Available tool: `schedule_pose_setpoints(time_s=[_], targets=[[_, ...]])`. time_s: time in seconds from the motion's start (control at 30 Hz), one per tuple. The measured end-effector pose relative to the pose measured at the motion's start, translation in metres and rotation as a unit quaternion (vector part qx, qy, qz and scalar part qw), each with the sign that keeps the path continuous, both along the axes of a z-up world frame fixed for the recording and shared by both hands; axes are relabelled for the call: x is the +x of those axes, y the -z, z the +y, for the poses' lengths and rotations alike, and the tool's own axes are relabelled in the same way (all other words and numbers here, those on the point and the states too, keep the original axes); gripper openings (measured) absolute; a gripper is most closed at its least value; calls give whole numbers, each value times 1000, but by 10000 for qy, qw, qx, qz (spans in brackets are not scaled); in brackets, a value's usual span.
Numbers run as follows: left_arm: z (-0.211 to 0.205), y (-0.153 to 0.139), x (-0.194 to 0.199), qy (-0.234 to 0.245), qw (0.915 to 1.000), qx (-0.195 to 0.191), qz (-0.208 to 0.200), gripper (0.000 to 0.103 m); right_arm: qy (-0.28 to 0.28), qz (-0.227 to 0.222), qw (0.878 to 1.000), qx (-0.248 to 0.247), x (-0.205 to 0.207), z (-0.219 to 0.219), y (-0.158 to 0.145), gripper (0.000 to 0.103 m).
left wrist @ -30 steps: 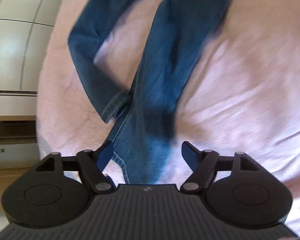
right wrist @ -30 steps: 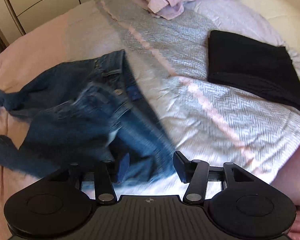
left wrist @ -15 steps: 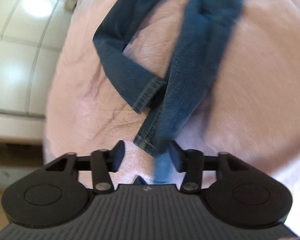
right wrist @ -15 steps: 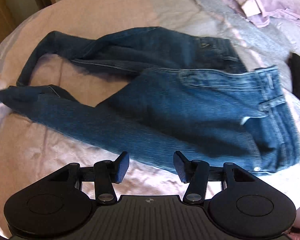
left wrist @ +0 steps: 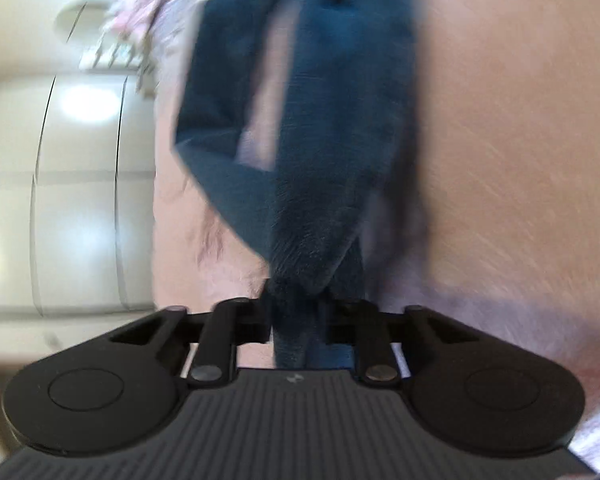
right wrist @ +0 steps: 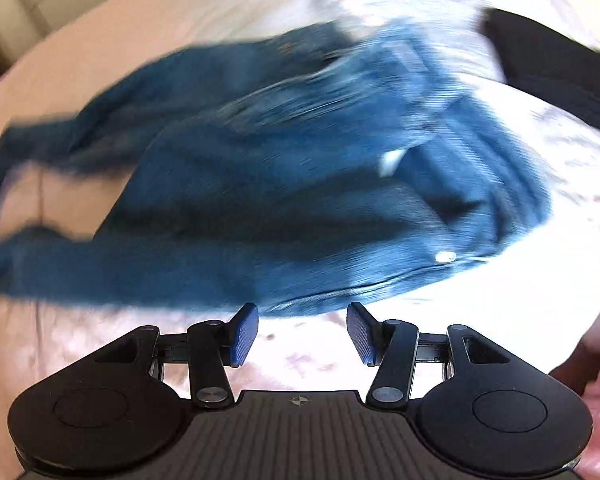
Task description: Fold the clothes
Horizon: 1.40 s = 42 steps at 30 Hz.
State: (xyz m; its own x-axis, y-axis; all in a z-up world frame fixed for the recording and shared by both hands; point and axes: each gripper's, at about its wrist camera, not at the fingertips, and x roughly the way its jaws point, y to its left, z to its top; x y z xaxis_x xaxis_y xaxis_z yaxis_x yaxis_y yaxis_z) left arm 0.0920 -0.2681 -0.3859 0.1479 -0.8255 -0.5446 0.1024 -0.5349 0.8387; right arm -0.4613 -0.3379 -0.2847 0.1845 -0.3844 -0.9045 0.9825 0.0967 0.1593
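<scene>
Since a second ago left gripper point(left wrist: 298, 320) went from apart to closing, pinching jeans point(left wrist: 312, 184) leg end. Right gripper point(right wrist: 298, 330) apart, empty, near waistband. Denim likely heavy, floppy; grab hems or waistband.

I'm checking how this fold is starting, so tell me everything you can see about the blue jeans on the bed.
The jeans are dark blue denim, spread crumpled rather than flat across the pink bedspread, legs trailing left in the right wrist view, waistband with a metal button to the right. One leg end is bunched between the fingers of the left gripper, whose jaws are closing on it. The right gripper is open just short of the near edge, not touching. Motion blur hides finer detail.
</scene>
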Motion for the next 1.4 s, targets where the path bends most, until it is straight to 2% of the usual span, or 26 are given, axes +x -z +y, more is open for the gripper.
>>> schedule_pose_setpoints(time_s=[0.03,0.1,0.17,0.27,0.37,0.43,0.47,0.6,0.67,0.77,0.9,1.0,1.03,1.07,1.17,1.2,1.27,1.33,1.4], targets=[[-1,-11,0,-80,9999,77,126,8,279,-139,9995,-60,-11,-2,-1,56],[-1,-32,-2,-271,9985,244,405,7,964,-551,9937,-154,-37,-7,2,75],[2,-49,-4,-495,9958,440,628,6,1583,-860,9834,-220,-59,-13,10,76],[17,-77,-1,-1060,9845,853,1103,6,2058,-1225,9703,-330,-89,-27,28,76],[51,-100,-6,-1367,9771,1222,1082,6,2472,-1658,9544,-221,-117,-40,47,75],[85,-113,-17,-1377,9770,1392,850,6,2733,-1988,9412,-10,-134,-47,61,49],[100,-120,-23,-1405,9764,1457,757,6,2726,-2078,9394,40,-141,-48,59,15],[158,-143,-46,-1754,9697,1584,612,6,2269,-2212,9484,71,-170,-48,24,9],[185,-143,-59,-1952,9660,1616,517,6,2009,-2290,9524,71,-184,-49,6,8],[221,-130,-77,-2324,9560,1712,517,6,1508,-2233,9630,89,-194,-55,-16,7],[262,-102,-111,-2530,9473,1900,495,6,1360,-2081,9683,226,-207,-52,-14,7],[275,-81,-129,-2634,9392,2141,518,7,1285,-1811,9747,244,-218,-50,-9,7],[279,-76,-132,-2694,9358,2202,558,10,1333,-1666,9766,257,-220,-50,-7,6],[284,-75,-132,-2768,9325,2237,611,12,1381,-1519,9783,271,-223,-50,-5,0],[299,-85,-118,-3007,9237,2238,787,18,1824,-1114,9761,400,-241,-52,1,0],[303,-90,-110,-3116,9197,2228,864,20,1799,-1046,9773,407,-242,-50,-2,0],[309,-103,-90,-3433,9067,2162,1154,29,1396,-916,9855,289,-228,-42,-12,0],[309,-118,-64,-3837,8847,2046,1678,42,989,-816,9914,270,-202,-33,-19,0],[302,-127,-36,-4137,8631,1960,2132,43,663,-815,9938,369,-169,-22,-20,7]])
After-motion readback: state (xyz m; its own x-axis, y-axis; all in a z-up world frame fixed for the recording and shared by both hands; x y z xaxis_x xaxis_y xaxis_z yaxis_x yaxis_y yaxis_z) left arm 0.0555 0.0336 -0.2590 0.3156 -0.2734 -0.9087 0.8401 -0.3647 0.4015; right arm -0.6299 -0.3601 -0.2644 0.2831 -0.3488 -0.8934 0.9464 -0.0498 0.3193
